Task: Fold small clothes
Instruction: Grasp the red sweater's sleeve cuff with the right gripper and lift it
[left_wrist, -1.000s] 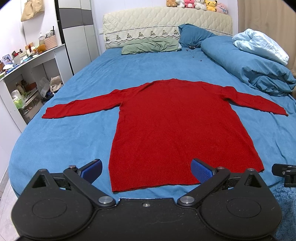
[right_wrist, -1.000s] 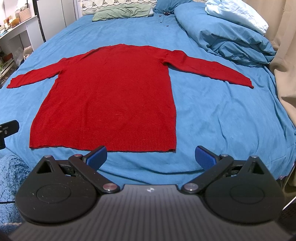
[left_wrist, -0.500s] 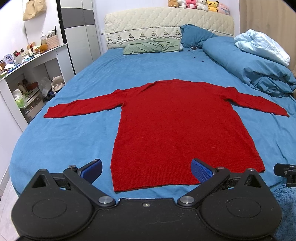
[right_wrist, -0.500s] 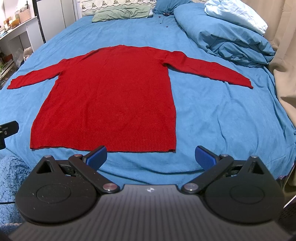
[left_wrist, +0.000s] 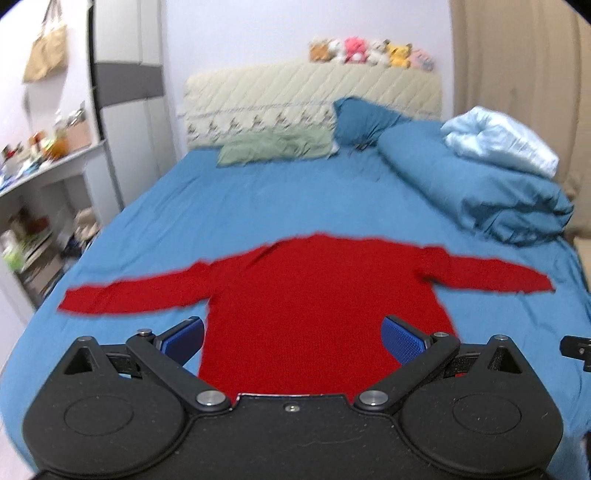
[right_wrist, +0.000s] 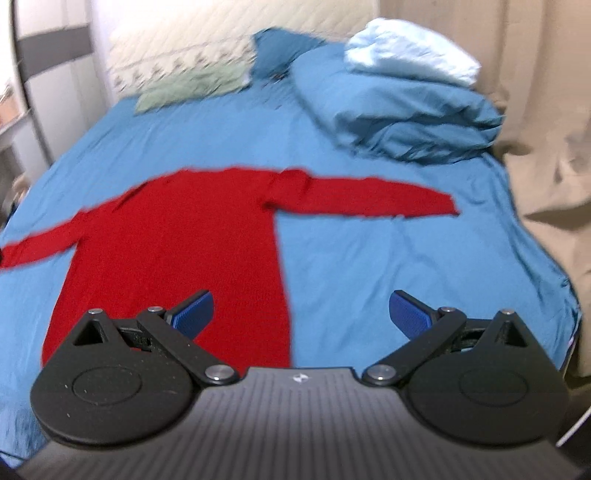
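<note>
A big bed (left_wrist: 258, 206) with a blue sheet fills most of both views. At its far end stands a cream padded headboard (left_wrist: 314, 92), and a row of small stuffed toys (left_wrist: 369, 53) sits on top of it. A puffy blue blanket (left_wrist: 472, 192) is piled on the right side of the bed, with a light blue blanket (left_wrist: 502, 144) bunched on top of it. A beige curtain (right_wrist: 535, 92) hangs just beside that side of the bed. A green pillow (left_wrist: 277, 146) and a dark blue pillow (left_wrist: 365, 118) lie by the headboard. On the left, next to the bed, is a white surface (left_wrist: 48, 166) with little things on it, too blurry to name.

The red sweater (left_wrist: 317, 302) lies flat in the middle of the bed. Its body points toward the near edge, and both sleeves are stretched out to the sides. The right sleeve (right_wrist: 369, 197) reaches toward the blue blanket but does not touch it.

The left tool (left_wrist: 293, 338) hangs over the lower part of the sweater. Its two blue pads (left_wrist: 184, 338) are spread wide apart and hold nothing. The right tool (right_wrist: 301, 314) hangs over the right side edge of the sweater, with one pad over the red cloth and the other over the blue sheet. It is wide apart too, with nothing in it. Both views are a bit blurry.
</note>
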